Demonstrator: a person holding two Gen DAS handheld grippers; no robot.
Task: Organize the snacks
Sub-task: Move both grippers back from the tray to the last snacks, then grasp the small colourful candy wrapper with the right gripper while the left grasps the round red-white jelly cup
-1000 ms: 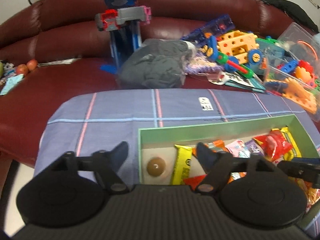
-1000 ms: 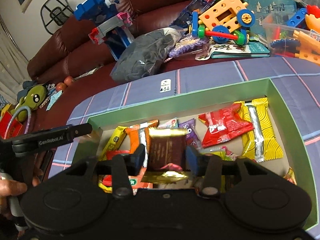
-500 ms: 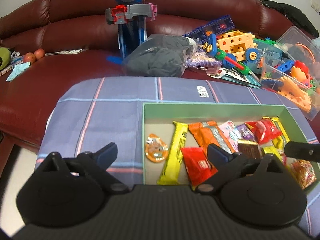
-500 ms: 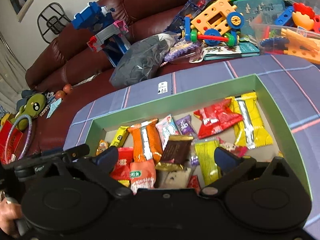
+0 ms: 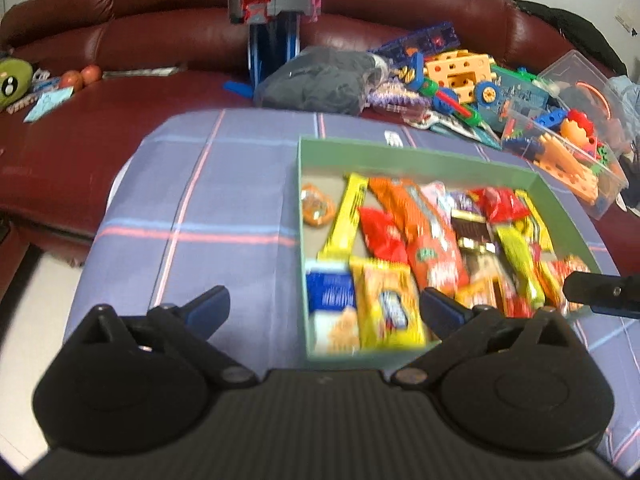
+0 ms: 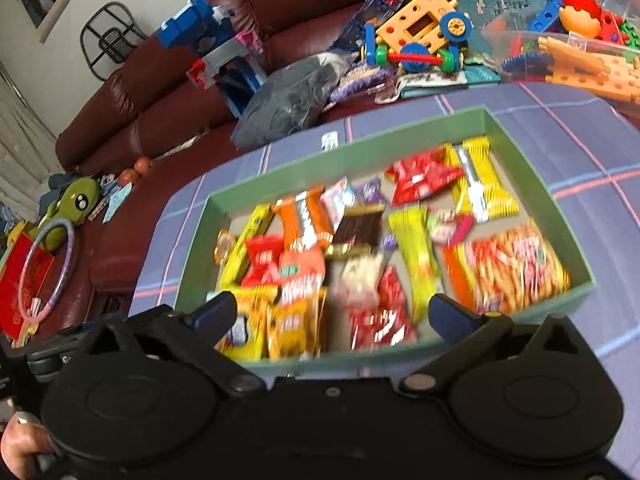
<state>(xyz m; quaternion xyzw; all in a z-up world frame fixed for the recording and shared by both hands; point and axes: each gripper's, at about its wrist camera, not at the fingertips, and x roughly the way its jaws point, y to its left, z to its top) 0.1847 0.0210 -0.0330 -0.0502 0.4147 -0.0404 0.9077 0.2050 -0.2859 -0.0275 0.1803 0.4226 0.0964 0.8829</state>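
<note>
A green box [image 5: 400, 152] [image 6: 360, 144] full of wrapped snacks sits on a blue plaid cloth [image 5: 224, 200]. A brown chocolate bar [image 6: 362, 226] [image 5: 470, 232] lies among the packets in the middle, and a round orange candy [image 5: 317, 209] [image 6: 224, 246] lies in the box's left end. My left gripper [image 5: 324, 304] hovers over the box's near left corner, its jaws opening wide and holding nothing. My right gripper [image 6: 332, 308] hangs above the near edge of the box, open and empty. One of its fingers [image 5: 600, 292] pokes in at the right of the left wrist view.
A dark red sofa [image 5: 120, 40] behind the table holds a blue toy tower [image 5: 276, 20], a grey bag [image 5: 320, 80], building toys [image 5: 460, 76] and a clear toy bin [image 5: 572, 140]. A green plush [image 6: 72, 204] and a ring [image 6: 48, 268] lie at the left. A hand [image 6: 20, 444] grips the left tool.
Both grippers have drawn back from the box and spread their jaws. The right one let go of the brown chocolate bar, which now lies in the box.
</note>
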